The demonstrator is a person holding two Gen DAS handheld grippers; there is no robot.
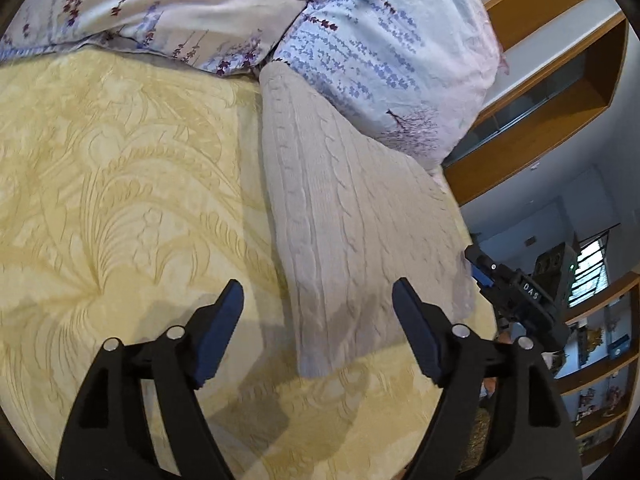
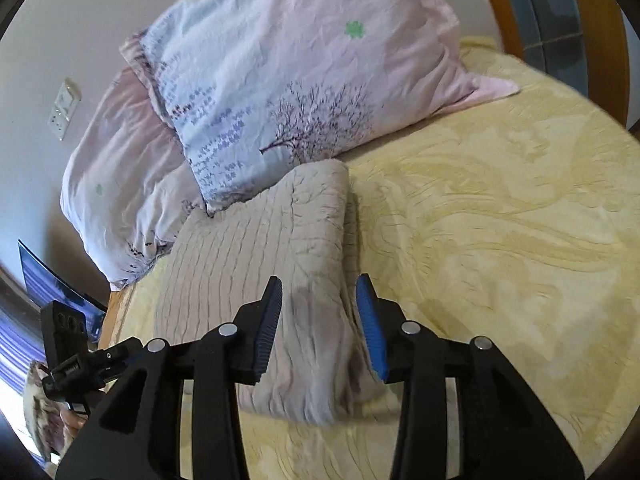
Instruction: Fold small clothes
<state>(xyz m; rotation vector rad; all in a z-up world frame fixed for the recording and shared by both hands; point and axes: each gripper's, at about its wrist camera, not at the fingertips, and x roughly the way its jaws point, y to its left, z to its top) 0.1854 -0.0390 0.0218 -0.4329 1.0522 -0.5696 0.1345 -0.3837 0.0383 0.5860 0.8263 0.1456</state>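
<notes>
Both grippers angle down over folded beige cable-knit sweater (image 1: 352, 216) on yellow patterned bedspread (image 1: 120, 168) w/ floral pillows (image 2: 280, 80) behind. Left gripper (image 1: 318, 300) spread wide, right gripper (image 2: 319, 292) narrower, neither gripping anything.

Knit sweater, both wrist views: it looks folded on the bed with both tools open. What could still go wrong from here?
1. The right tool straddles the near end of the knit sweater; drawing back low could snag it and undo the fold.
2. The sweater's far end lies against the floral pillow, so a nudge may ruck it.
3. The left tool hangs over its corner and could drag it across the yellow bedspread.
</notes>
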